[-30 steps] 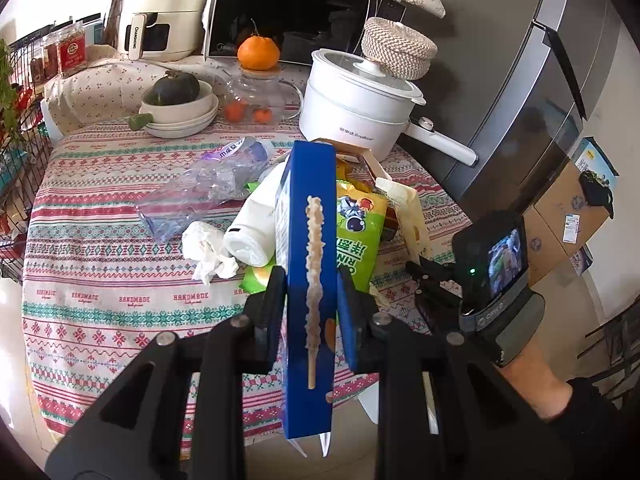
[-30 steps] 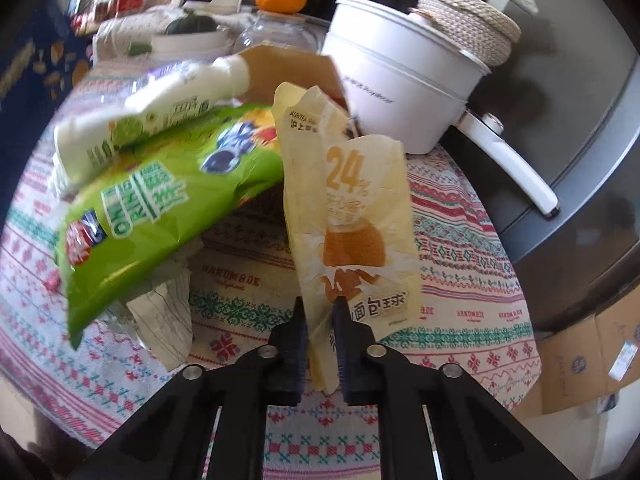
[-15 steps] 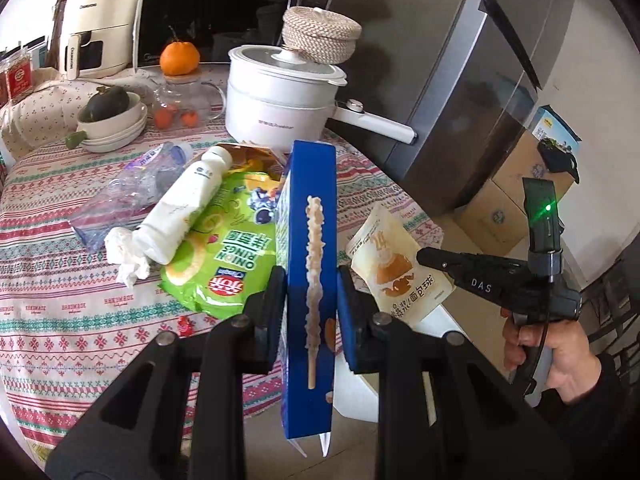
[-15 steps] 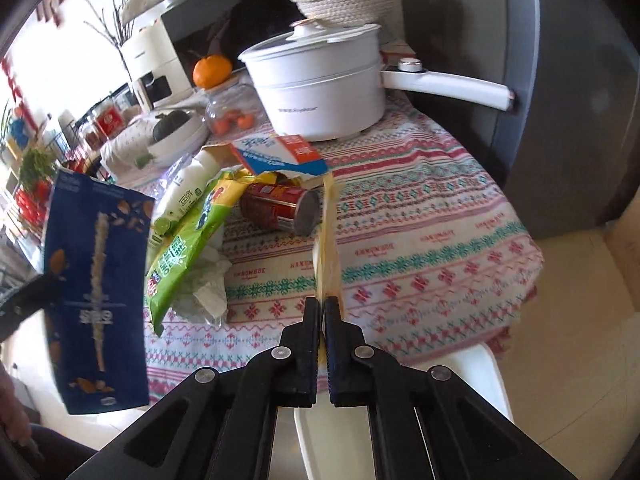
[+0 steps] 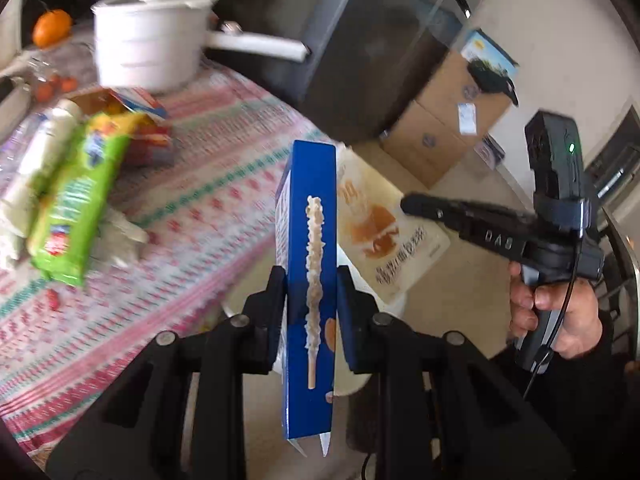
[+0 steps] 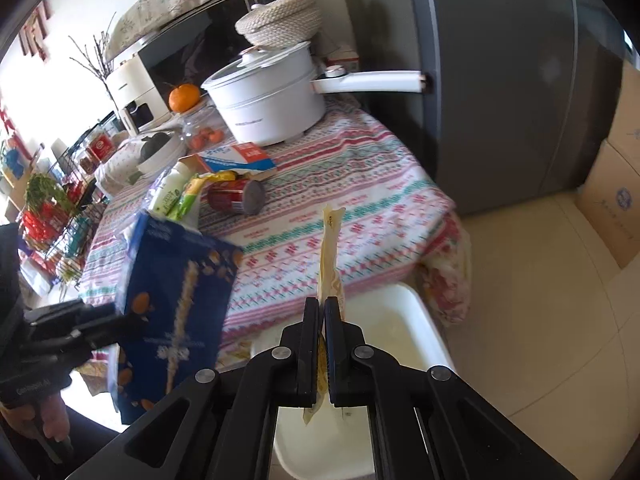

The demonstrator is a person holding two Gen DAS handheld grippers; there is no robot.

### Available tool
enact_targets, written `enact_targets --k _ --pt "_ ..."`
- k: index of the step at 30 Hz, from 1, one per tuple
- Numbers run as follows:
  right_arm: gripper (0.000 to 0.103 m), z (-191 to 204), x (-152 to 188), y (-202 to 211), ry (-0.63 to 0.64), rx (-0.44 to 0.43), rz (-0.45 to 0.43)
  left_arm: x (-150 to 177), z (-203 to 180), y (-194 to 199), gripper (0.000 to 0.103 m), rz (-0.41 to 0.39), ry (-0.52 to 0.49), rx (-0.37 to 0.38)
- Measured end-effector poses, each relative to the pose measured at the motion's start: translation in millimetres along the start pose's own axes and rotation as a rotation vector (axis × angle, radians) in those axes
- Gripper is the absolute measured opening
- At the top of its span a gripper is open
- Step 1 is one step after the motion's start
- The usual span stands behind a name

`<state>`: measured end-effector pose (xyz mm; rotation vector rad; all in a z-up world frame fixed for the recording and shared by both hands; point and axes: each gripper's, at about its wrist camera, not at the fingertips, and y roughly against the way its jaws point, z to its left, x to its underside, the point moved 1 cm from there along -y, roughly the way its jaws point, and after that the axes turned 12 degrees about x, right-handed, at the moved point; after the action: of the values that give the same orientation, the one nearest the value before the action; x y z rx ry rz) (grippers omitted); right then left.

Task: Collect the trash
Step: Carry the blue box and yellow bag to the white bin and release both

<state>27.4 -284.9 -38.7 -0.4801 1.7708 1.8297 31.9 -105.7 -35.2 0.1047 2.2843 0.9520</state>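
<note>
My left gripper (image 5: 311, 277) is shut on a tall blue snack box (image 5: 312, 208), held upright beyond the table's edge. My right gripper (image 6: 322, 307) is shut on a flat beige snack bag (image 6: 330, 248), seen edge-on, hanging over a white bin (image 6: 394, 326) on the floor. In the left wrist view the beige bag (image 5: 384, 240) shows side-on beside the box, with the right gripper (image 5: 412, 202) on it. In the right wrist view the blue box (image 6: 176, 300) is at the left. A green chip bag (image 5: 72, 208), white bottle (image 5: 36, 156), tissue (image 5: 120, 236) and red can (image 6: 236, 196) lie on the table.
A white pot (image 6: 268, 96) with a long handle, an orange (image 6: 184, 97) and an open carton (image 6: 236, 158) stand on the patterned tablecloth (image 6: 360, 216). A grey fridge (image 6: 500, 80) rises behind. Cardboard boxes (image 5: 440, 120) sit on the tiled floor to the right.
Both grippers have swung away from over the table toward the floor bin, carrying the blue box and the beige bag. The right jaws have pinched tighter on the bag.
</note>
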Motion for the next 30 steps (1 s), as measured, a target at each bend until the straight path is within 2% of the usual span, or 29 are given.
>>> enact_targets --k 4,7,12,18,20,22,30 --pt "0.004 -21 14 -1 -0.018 0.031 0.028 11 -10 -38 0.027 0.116 -0.006 0.013" --pt "0.004 -33 23 -7 -0.033 0.043 0.062 20 -11 -66 0.027 0.196 0.004 -0.006" --pt "0.004 -45 32 -12 -0.036 0.058 0.084 19 -2 -92 0.027 0.246 0.042 -0.025" --pt "0.004 -48 37 -15 -0.031 0.054 0.094 18 0 -98 0.029 0.239 0.069 -0.043" --pt "0.004 -49 36 -15 -0.034 0.053 0.096 16 1 -98 0.034 0.23 0.068 -0.052" --pt "0.004 -51 36 -16 -0.039 0.055 0.1 14 0 -93 0.047 0.214 0.062 -0.061" --pt "0.004 -49 33 -23 -0.033 0.056 0.132 6 1 -62 0.072 0.134 0.017 -0.142"
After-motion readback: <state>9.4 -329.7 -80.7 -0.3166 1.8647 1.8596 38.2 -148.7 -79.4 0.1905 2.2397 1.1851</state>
